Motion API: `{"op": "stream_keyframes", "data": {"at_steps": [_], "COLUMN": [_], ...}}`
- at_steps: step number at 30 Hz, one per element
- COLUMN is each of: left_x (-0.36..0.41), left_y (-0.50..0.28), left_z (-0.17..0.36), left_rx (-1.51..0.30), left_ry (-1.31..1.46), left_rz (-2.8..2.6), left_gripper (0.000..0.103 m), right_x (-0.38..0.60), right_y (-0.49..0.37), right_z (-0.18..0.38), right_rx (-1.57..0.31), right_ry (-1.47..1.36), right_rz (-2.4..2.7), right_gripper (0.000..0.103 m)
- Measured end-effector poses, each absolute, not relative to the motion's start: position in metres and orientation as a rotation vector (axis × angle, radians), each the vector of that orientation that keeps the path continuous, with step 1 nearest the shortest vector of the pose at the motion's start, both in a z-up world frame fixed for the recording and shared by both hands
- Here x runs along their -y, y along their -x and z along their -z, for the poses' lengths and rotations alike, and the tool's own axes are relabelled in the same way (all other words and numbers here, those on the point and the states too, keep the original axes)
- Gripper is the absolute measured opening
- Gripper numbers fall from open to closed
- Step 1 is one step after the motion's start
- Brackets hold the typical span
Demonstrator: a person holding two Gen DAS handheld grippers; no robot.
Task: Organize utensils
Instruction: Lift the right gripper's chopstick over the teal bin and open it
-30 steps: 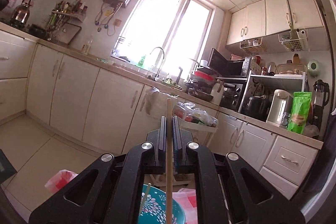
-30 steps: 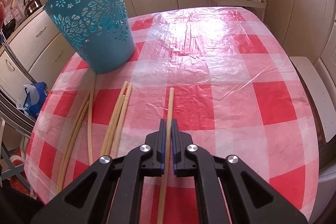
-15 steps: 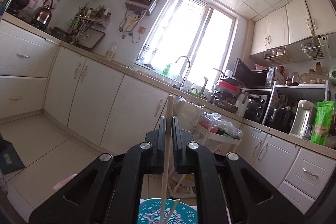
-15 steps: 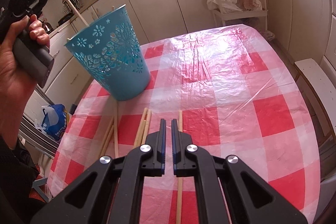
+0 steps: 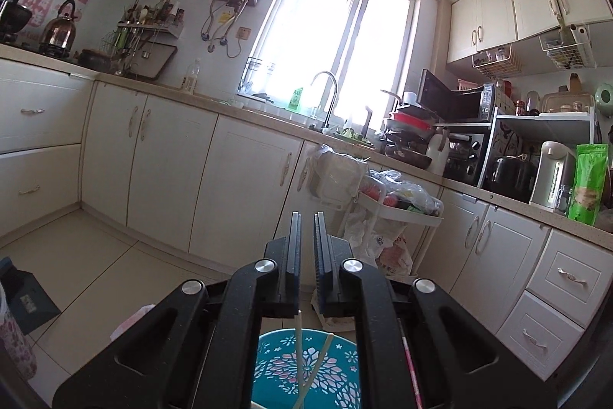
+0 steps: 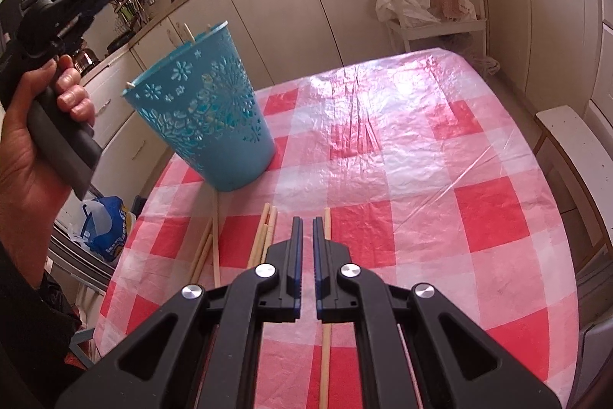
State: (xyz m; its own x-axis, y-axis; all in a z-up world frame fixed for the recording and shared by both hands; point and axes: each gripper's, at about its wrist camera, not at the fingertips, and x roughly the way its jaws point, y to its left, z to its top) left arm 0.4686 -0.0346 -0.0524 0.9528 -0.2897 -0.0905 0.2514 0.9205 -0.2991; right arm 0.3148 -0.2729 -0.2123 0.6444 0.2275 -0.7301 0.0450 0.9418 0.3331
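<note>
Ahead of the left gripper [image 5: 305, 217] stand kitchen cabinets [image 5: 237, 171] and a loaded trolley [image 5: 394, 206]; its jaws are nearly closed, holding nothing. Directly below it sits the teal basket [image 5: 306, 367] with two chopsticks [image 5: 298, 344] standing inside, tips up. The right gripper [image 6: 305, 221] hovers with its jaws narrow and empty. One chopstick [image 6: 326, 217] lies just right of its fingers on the checked tablecloth [image 6: 440, 198], lengthwise along them, others [image 6: 264, 232] to the left.

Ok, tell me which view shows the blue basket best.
The right wrist view: the blue basket stands whole on the checked tablecloth, chopstick tips poking above its rim. The left wrist view catches only its rim and inside from above, between the gripper's arms.
</note>
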Motion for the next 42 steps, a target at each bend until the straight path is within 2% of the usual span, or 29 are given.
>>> {"op": "stream_keyframes", "data": {"at_steps": [2, 3, 4, 6, 8, 11, 13, 15, 21, 28, 32, 37, 42], "left_x": [0.03, 0.027, 0.024, 0.019, 0.014, 0.005, -0.004, -0.012, -0.046, -0.078, -0.082, -0.081, -0.076], "left_y": [-0.462, -0.458, -0.453, -0.443, -0.432, -0.415, -0.405, -0.398, -0.394, -0.404, -0.406, -0.409, -0.41], "left_z": [0.051, 0.05, 0.049, 0.045, 0.044, 0.044, 0.045, 0.045, 0.044, 0.049, 0.047, 0.046, 0.045], "left_rx": [-0.143, -0.146, -0.15, -0.155, -0.156, -0.167, -0.176, -0.18, -0.17, -0.193, -0.184, -0.191, -0.189], "left_ry": [0.286, 0.287, 0.289, 0.298, 0.309, 0.34, 0.367, 0.385, 0.444, 0.533, 0.539, 0.542, 0.535], "left_rz": [0.276, 0.276, 0.277, 0.279, 0.281, 0.278, 0.273, 0.267, 0.216, 0.152, 0.135, 0.145, 0.151], "left_gripper": [0.005, 0.006, 0.007, 0.011, 0.016, 0.024, 0.029, 0.031, 0.037, 0.039, 0.041, 0.042, 0.043], "right_x": [0.272, 0.272, 0.271, 0.266, 0.259, 0.246, 0.236, 0.23, 0.251, 0.256, 0.241, 0.22, 0.205], "right_y": [-0.316, -0.317, -0.317, -0.317, -0.319, -0.327, -0.334, -0.333, -0.316, -0.325, -0.359, -0.405, -0.444], "right_z": [0.223, 0.227, 0.23, 0.232, 0.232, 0.236, 0.247, 0.248, 0.206, 0.099, 0.053, 0.029, 0.036], "right_rx": [-0.917, -0.934, -0.945, -0.954, -0.953, -0.967, -1.004, -0.987, -0.841, -0.438, -0.283, -0.187, -0.183], "right_ry": [-0.323, -0.309, -0.292, -0.244, -0.203, -0.107, -0.032, 0.03, -0.135, -0.35, -0.388, -0.39, -0.361], "right_rz": [-0.092, -0.081, -0.073, -0.056, -0.057, -0.043, -0.034, -0.023, -0.039, -0.162, -0.204, -0.209, -0.177], "right_gripper": [0.009, 0.015, 0.026, 0.034, 0.034, 0.034, 0.014, 0.006, 0.005, 0.006, 0.006, 0.006, 0.006]}}
